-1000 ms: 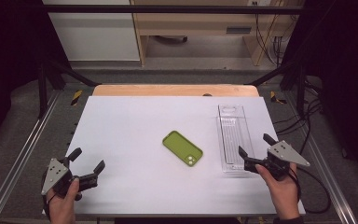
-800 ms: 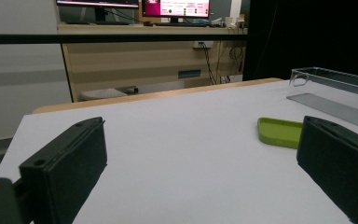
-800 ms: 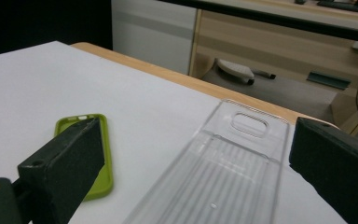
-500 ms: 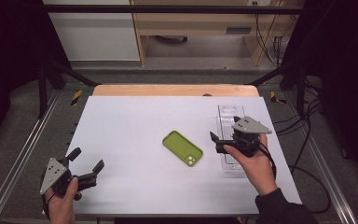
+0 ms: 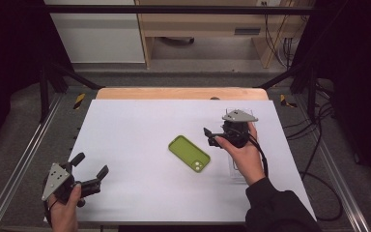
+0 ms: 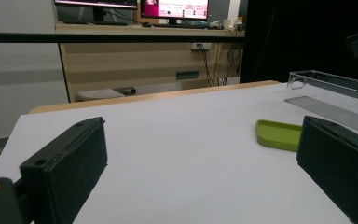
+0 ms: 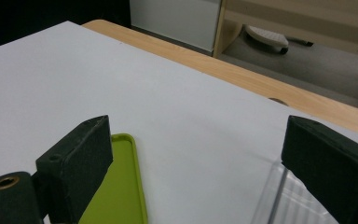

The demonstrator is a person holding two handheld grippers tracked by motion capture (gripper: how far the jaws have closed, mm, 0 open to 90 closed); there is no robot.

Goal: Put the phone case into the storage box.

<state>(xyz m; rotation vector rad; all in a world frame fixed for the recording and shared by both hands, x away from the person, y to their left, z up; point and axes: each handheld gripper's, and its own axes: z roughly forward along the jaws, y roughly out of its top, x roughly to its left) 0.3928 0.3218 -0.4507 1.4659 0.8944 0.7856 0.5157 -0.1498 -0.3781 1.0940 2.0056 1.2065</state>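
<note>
The white table point(image 5: 140, 145) carries two items. A clear plastic tray point(image 6: 335, 84) lies at the right, its long axis running near to far; nothing can be made out inside it. A green phone case point(image 5: 189, 153) lies open side up at the table centre, just left of the tray and apart from it; no brand or lettering is legible on it.

The right gripper point(image 5: 211, 136) hovers over the tray's far part, pointing left toward the case. Its jaws stand apart, having just narrowed slightly, with nothing between them.

The left gripper point(image 5: 91, 166) sits at the near left corner, well apart from the case, jaws spread and empty.
</note>
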